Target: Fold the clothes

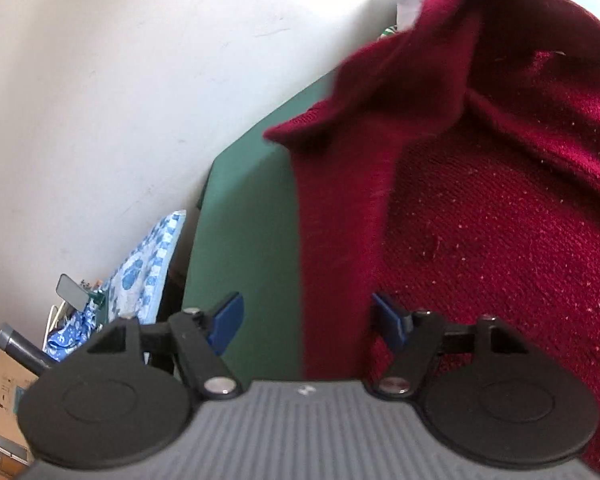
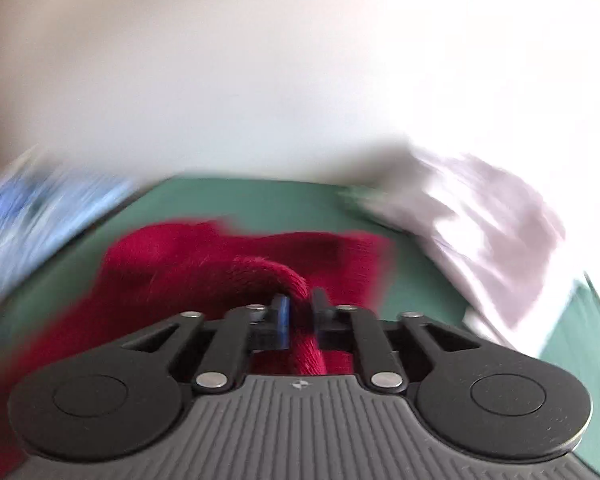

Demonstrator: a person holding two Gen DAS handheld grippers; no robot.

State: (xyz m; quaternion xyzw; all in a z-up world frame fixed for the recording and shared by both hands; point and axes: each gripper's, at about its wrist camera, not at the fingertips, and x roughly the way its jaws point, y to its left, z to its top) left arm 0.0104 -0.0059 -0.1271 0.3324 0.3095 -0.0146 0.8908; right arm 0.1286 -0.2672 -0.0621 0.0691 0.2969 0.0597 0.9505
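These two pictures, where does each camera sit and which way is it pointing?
Left wrist: sits on the left tool, looking forward between its open blue fingers at the red sweater on the green surface, with a white wall behind.
Right wrist: sits on the right tool, looking forward; its fingers pinch a fold of the sweater. The picture is blurred.
Shared: the sweater, green surface and wall. No hand shows.

bright daylight, fisheye-bent edges; right wrist view smeared by motion blur.
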